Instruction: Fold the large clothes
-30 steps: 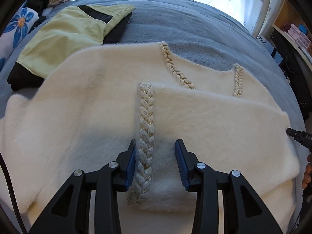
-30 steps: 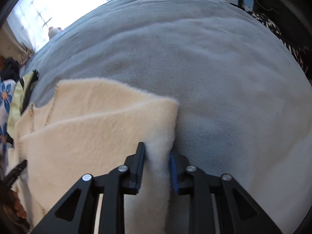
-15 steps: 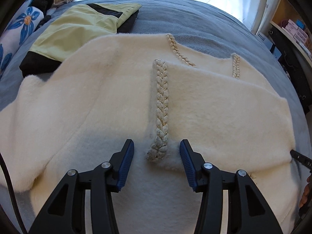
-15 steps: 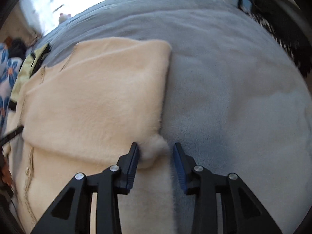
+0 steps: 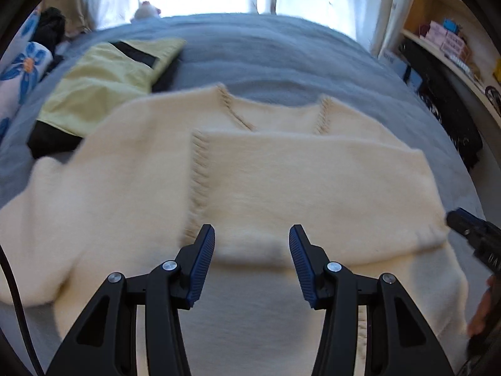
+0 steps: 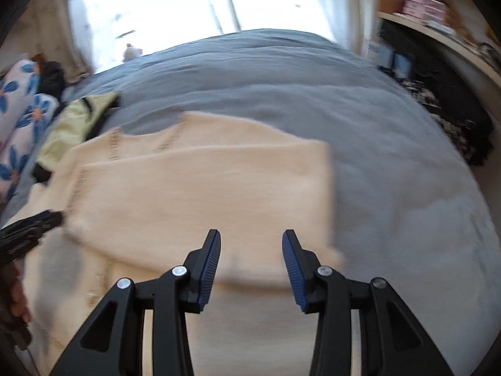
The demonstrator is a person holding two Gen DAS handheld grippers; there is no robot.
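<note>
Bed (image 5: 281, 50): grey fleece cover, fills most of both views, window and curtains beyond it. Sweater (image 5: 313, 188): cream, fluffy, lies flat on the bed's near half, one side panel folded over the body, braided trim (image 5: 197, 169) along the folded edge and at the neckline; blurred in both views. Yellow garment (image 5: 106, 81): with black parts, on the bed just left of the sweater, overlapped by it at the shoulder. Floral pillow (image 5: 22, 72): blue on white, far left edge. Left tool (image 5: 252, 263): released, nothing between its blue pads, hovers above the sweater's lower fold. Right tool (image 6: 251, 266): jaws opening, nothing between them, above the folded panel's near right corner. Plush toy (image 5: 145, 9): far end of the bed.
</note>
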